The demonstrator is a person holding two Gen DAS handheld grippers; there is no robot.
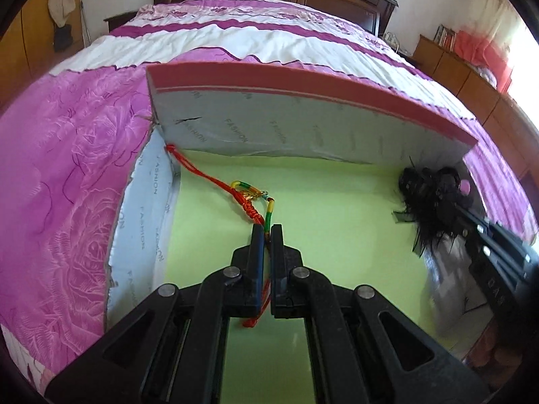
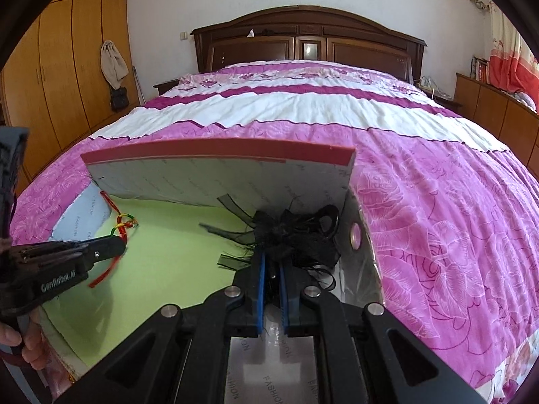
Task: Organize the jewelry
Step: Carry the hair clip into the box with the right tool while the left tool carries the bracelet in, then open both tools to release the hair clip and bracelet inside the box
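Magenta and white bedding covers the bed [image 2: 337,111], which fills the upper half of both views and runs up to a dark wooden headboard [image 2: 303,38] at top centre. On the near end of the bed sits an open box [image 1: 269,124] with a red rim, grey "FASHION"-printed inner walls and a pale green floor; it takes up the middle of each frame.

Inside the box at the right of the left wrist view lies a black feathery hair ornament [image 1: 434,198], against the box's right wall. The right tool [image 2: 272,262] is closed on this ornament, its blue pads pinching the black fibres at lower centre of the right wrist view.

Left of centre on the green floor trails a red cord bracelet [image 1: 251,198] with green, yellow and red wrapped sections and a small gold piece; one end reaches the box's far left corner. The left tool [image 1: 267,232] is clamped on the cord, whose loose red tail hangs out below between the jaws.
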